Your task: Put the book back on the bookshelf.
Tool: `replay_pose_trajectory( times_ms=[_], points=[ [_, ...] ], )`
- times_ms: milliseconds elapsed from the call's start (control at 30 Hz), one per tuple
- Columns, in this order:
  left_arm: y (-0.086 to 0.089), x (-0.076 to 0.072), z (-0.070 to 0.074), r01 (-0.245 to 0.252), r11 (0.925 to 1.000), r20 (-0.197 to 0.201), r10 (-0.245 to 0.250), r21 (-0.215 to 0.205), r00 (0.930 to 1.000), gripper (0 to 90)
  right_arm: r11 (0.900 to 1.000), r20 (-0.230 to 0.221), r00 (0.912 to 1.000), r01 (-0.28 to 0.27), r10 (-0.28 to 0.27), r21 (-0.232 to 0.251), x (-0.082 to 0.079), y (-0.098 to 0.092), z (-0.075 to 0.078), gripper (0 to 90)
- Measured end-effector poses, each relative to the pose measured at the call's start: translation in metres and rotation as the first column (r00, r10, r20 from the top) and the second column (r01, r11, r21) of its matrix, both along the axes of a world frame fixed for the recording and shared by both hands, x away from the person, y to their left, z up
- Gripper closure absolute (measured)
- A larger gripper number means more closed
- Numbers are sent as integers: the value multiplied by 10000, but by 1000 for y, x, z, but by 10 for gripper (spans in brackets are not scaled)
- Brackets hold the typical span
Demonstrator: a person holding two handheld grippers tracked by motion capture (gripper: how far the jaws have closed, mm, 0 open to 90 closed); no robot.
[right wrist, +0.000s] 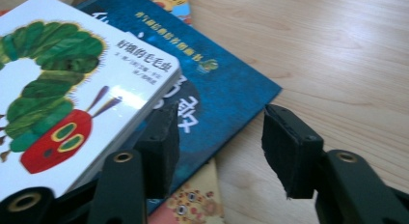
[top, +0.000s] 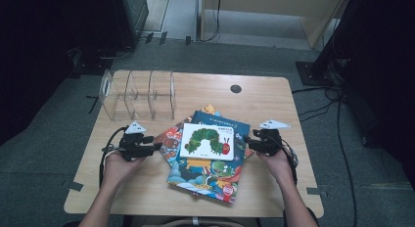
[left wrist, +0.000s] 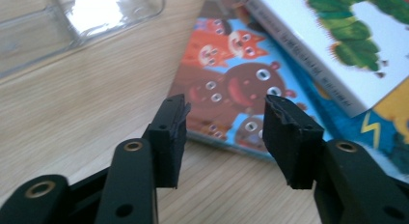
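Clear acrylic divider rack [top: 138, 94] sits at the counter's [top: 274, 97] far left corner. Small dark round cap [top: 236, 88] near the far edge. Black cables [top: 337, 119] trail across the grey floor [top: 44, 148] beyond the right edge.

Caterpillar book [top: 207, 142] tops the book stack [top: 208, 175] (organizer [top: 138, 94] behind, seemingly apart).

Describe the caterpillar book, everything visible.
The caterpillar book is a thick white board book, closed, lying flat and face up on top of the book stack. Its cover shows a green caterpillar with a red head, plus small printed title text near one corner. Its page edges look grey. No jaws touch it; the right gripper sits beside its corner.
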State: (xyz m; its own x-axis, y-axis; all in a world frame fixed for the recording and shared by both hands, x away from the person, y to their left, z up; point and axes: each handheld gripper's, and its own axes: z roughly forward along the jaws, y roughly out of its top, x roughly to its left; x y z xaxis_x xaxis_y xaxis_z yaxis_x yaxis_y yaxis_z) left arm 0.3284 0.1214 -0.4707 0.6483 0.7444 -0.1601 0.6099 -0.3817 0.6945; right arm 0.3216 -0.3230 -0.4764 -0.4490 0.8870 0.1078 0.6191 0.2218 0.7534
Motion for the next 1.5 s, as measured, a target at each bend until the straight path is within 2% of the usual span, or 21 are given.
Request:
replay_pose_trajectory(
  times_ms=[67, 200, 333, 367, 533, 600, 633, 667, 700, 733, 800, 833, 967, 1033, 1200, 1333, 1500],
  points=[
    [-4, 3, 2, 103, 9999, 72, -103, -24, 9999, 541, 9999, -164, 9998, -125, 126, 32, 1, 4, -1, 517],
    [-10, 7, 2, 9, 10000, 190, -7, -86, 9998, 545, 9994, -337, 9988, -348, 348, 6, 2, 10, -2, 556],
    [-20, 12, 1, 145, 9993, 212, -152, 355, 9997, 623, 9990, -300, 9985, -457, 455, -30, 4, 14, -2, 622],
    [-22, 12, 1, 150, 9993, 219, -157, 343, 9996, 642, 9989, -292, 9984, -476, 475, -25, 4, 15, -3, 653],
    [-30, 14, 2, 408, 9991, 159, -407, -109, 9990, 753, 9992, -394, 9987, -330, 338, 205, 9, 15, -6, 734],
    [-33, 17, 1, 493, 9981, -97, -496, -357, 9987, 756, 9992, -416, 9987, -272, 284, 291, 10, 17, -6, 784],
    [-33, 17, 1, 493, 9981, -97, -496, -357, 9987, 761, 9992, -439, 9988, -216, 230, 334, 11, 18, -6, 802],
    [-36, 18, -1, 526, 9975, -292, -540, -466, 9981, 761, 9992, -428, 9988, -237, 251, 326, 12, 19, -6, 817],
    [-36, 18, -1, 526, 9975, -292, -540, -466, 9981, 761, 9992, -428, 9988, -237, 251, 326, 12, 19, -6, 817],
    [-41, 16, -3, 693, 9975, -312, -697, -144, 9971, 761, 9995, -610, 9978, -256, 268, 198, 15, 22, -7, 832],
    [-43, 15, -3, 769, 9970, -276, -771, -54, 9966, 761, 9995, -707, 9972, -240, 253, 186, 15, 24, -7, 839],
    [-46, 14, -3, 843, 9964, -241, -845, -84, 9961, 761, 9993, -739, 9965, -381, 383, 43, 16, 27, -9, 841],
    [-49, 14, -5, 944, 9955, -371, -947, -97, 9948, 761, 9988, -686, 9965, -485, 488, 55, 18, 31, -9, 847],
    [-53, 13, -7, 1040, 9946, -466, -1036, 54, 9935, 759, 9978, -631, 9958, -660, 658, -16, 19, 37, -9, 851],
    [-58, 12, -9, 1149, 9933, -493, -1142, 126, 9922, 753, 9978, -561, 9969, -568, 549, -339, 20, 38, -8, 861],
    [-61, 11, -10, 1248, 9919, -496, -1236, 225, 9911, 754, 9988, -714, 9962, -493, 493, 16, 21, 33, -9, 868],
    [-60, 9, -10, 1199, 9928, -539, -1194, 59, 9914, 764, 9970, -585, 9954, -763, 754, -144, 21, 39, -9, 871]
  ],
)
